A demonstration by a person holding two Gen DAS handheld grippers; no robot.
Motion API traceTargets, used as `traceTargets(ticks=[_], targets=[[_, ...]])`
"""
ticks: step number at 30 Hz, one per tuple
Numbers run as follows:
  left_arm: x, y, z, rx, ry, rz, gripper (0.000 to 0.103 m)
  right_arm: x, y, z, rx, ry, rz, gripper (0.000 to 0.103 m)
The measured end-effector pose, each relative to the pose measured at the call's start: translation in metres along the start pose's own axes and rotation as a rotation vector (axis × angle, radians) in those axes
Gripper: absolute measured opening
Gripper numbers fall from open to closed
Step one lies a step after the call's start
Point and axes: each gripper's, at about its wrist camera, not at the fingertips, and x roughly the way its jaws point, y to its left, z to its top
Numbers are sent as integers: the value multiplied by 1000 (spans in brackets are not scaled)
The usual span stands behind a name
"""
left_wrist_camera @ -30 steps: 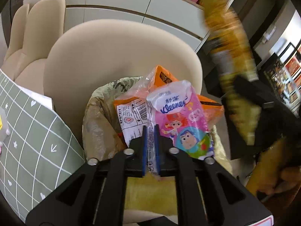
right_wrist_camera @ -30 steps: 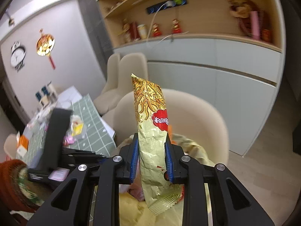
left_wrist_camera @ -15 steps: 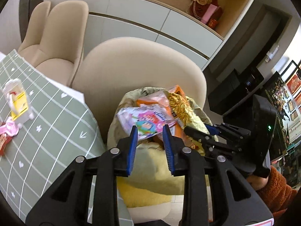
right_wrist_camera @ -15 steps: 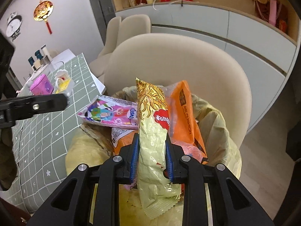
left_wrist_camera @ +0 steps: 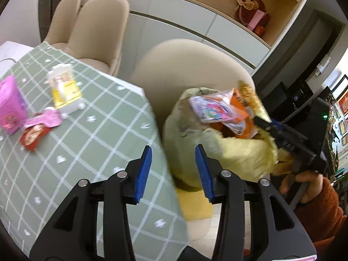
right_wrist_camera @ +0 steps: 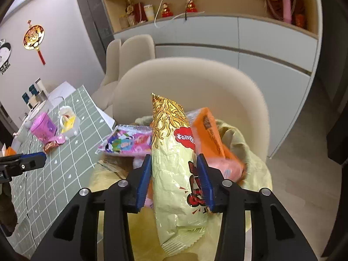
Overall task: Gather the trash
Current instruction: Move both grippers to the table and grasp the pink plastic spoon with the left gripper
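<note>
The left gripper (left_wrist_camera: 173, 169) was spread wide with nothing between its blue pads (left_wrist_camera: 144, 169). The right gripper (right_wrist_camera: 174, 180) was parted too, its pads (right_wrist_camera: 204, 180) standing either side of a packet, barely touching.

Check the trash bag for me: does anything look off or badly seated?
Yes. The bag sits on a chair and is overfull: the pink tissue pack and orange wrapper lie on top, poking past the rim. The gold noodle packet stands upright between the right gripper's spread fingers, not tucked in.

Bright even indoor light, heavy fisheye warping, slight motion blur.
</note>
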Motion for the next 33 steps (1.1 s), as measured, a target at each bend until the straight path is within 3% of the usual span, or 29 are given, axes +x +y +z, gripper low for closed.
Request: traceTargets(ticks=[3, 12, 18, 24, 30, 33], targets=[[-13, 20, -8, -21, -9, 15, 42, -18, 10, -1, -3, -33, -24, 46], [-52, 88, -41, -85, -47, 34, 43, -67, 51, -13, 1, -112, -96, 47], [-83, 131, -57, -69, -124, 37, 45, -86, 92, -22, 2, -136, -65, 53], [-92, 185, -58, -73, -199, 74, 48, -83, 141, -30, -49, -122, -44, 53], [-68, 216, -41, -132, -185, 81, 49, -54, 169, -36, -70, -41, 10, 54], [-55, 205, -26, -27, -194, 93, 49, -39, 172, -42, -67, -8, 22, 54]])
